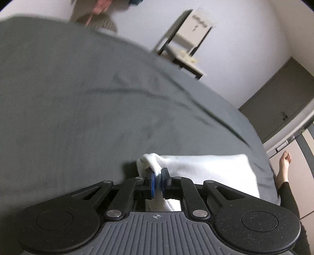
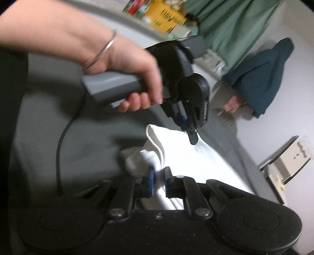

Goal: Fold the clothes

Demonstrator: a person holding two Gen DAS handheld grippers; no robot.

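A white garment (image 1: 206,166) lies folded on a grey bedsheet (image 1: 78,98). My left gripper (image 1: 158,173) is shut on a bunched corner of it, white cloth pinched between the blue pads. In the right wrist view the same white garment (image 2: 186,157) stretches away over the bedsheet (image 2: 58,147). My right gripper (image 2: 158,176) is shut on its near bunched edge. Farther along, my left gripper (image 2: 193,139), held by a hand (image 2: 137,64) with a bracelet, pinches the garment's far corner.
A small side table (image 1: 188,49) with a white box stands by the wall beyond the bed, beside a dark door (image 1: 280,102). A bare foot (image 1: 284,164) rests on the floor at the right. A green curtain (image 2: 231,23), a hanging blue jacket (image 2: 265,78) and a yellow box (image 2: 168,15) stand behind.
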